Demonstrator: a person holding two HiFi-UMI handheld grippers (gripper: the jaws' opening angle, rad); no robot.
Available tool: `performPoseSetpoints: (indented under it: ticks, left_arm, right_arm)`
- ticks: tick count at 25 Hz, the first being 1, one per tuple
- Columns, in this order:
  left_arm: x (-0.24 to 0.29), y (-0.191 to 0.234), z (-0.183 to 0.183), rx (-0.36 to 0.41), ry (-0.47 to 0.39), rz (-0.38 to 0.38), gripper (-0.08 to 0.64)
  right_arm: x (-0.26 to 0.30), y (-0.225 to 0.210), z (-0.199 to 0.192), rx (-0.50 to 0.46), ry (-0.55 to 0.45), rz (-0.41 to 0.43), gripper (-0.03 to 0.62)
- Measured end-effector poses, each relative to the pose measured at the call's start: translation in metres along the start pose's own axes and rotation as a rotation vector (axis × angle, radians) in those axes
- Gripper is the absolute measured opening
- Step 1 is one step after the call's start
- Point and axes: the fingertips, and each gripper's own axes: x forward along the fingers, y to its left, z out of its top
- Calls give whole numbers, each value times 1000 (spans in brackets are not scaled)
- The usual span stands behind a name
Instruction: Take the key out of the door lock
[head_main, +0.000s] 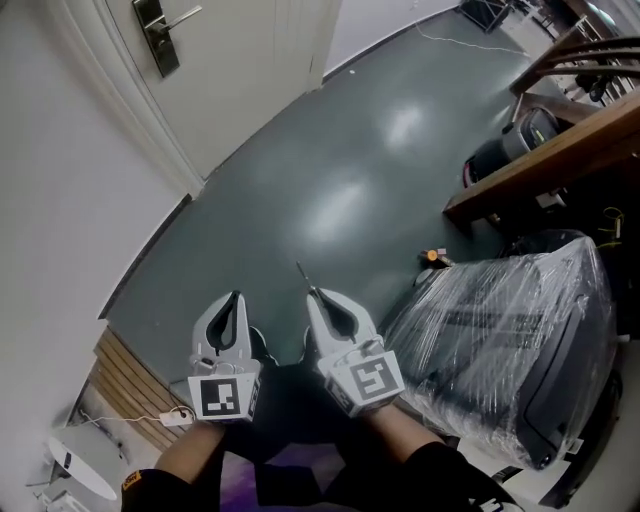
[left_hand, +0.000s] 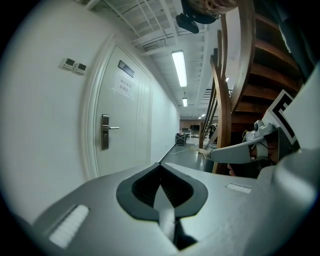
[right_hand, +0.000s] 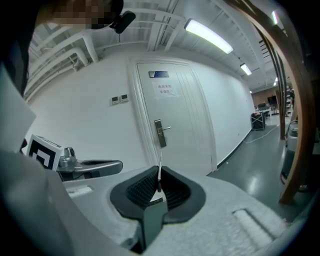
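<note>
The person stands well back from the white door (head_main: 245, 60), which sits in the upper left of the head view. Both tools are held low at the bottom centre of that view, side by side and pointing toward the door.

The right tool (head_main: 318, 300) has its jaws pressed together on the key (head_main: 305, 278). The key is a thin metal sliver poking straight out past the tips. In the right gripper view the key (right_hand: 160, 172) stands up from the pinched jaws of the right tool (right_hand: 159, 189). It lines up below the door's lock plate (right_hand: 159, 133) but is far from it.

The left tool (head_main: 235, 298) is closed too. In the left gripper view the jaws of the left tool (left_hand: 161, 186) meet with nothing between them. The lock plate (left_hand: 105, 131) and its lever handle (left_hand: 113, 128) show at mid-left in that view, with a paper notice (left_hand: 125, 88) higher up on the door (left_hand: 127, 145).

The dark, glossy floor (head_main: 330, 170) runs between the person and the door. A bulky item wrapped in clear plastic (head_main: 510, 330) fills the lower right of the head view. Wooden stair timbers (head_main: 545, 160) cross the right side above it.
</note>
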Motion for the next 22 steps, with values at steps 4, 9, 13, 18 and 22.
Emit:
performPoseSetpoints:
  ticks: [4, 9, 13, 18, 22]
  left_arm:
    - [4, -12, 5, 15, -15, 3, 17]
    - [3, -13, 11, 12, -37, 20, 17]
    - [1, -7, 16, 10, -56, 30, 17]
    - [-3, 6, 18, 6, -63, 39, 17]
    - [-5, 15, 21, -2, -70, 44, 17]
  right_arm:
    - [-8, -17, 6, -18, -20, -26, 15]
    - [-12, -16, 11, -26, -29, -18, 14]
    - [-8, -12, 13, -28, -32, -19, 14]
    - [0, -5, 16, -33, -33, -26, 14]
    - [4, 4, 18, -41, -39, -25, 14]
